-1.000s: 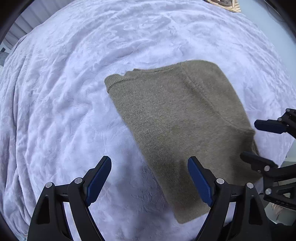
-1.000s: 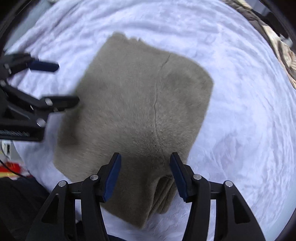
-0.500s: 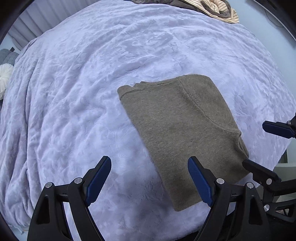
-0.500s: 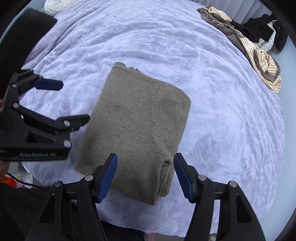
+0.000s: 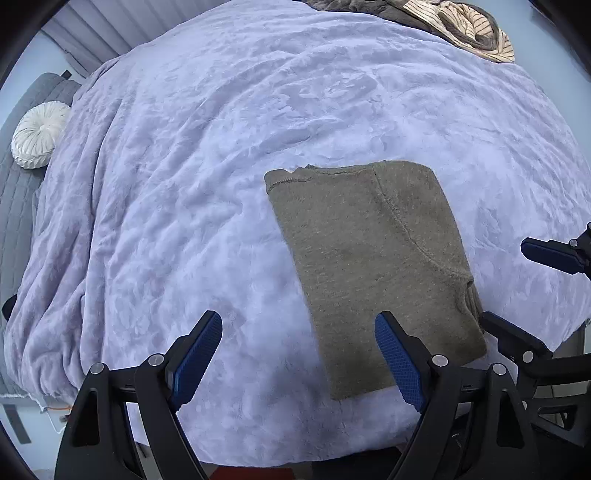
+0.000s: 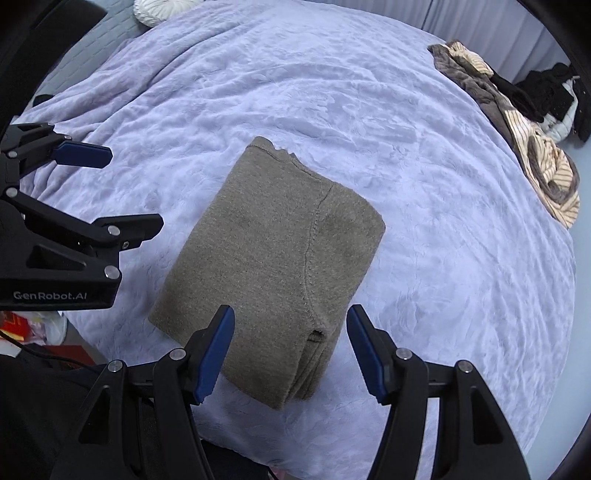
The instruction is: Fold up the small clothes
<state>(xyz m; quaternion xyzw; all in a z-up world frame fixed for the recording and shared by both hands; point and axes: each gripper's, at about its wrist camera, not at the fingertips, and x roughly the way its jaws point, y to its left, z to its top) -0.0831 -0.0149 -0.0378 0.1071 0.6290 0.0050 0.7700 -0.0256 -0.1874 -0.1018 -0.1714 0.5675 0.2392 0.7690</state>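
Folded olive sweater (image 5: 373, 266) lies flat on the lilac blanket (image 5: 221, 166), near its front edge. Left gripper (image 5: 299, 358) hangs above, jaws wide, holding nothing. Right gripper (image 6: 290, 350) likewise empty, its jaws just opened further, clear of the sweater below.

I'm looking at a home bedroom. Bed with a plush lavender blanket (image 5: 221, 166), a round white pleated cushion (image 5: 38, 134) on grey quilted bedding (image 5: 18, 192). Loose clothes pile (image 6: 524, 122) at the far edge, curtains (image 6: 480, 26) behind.
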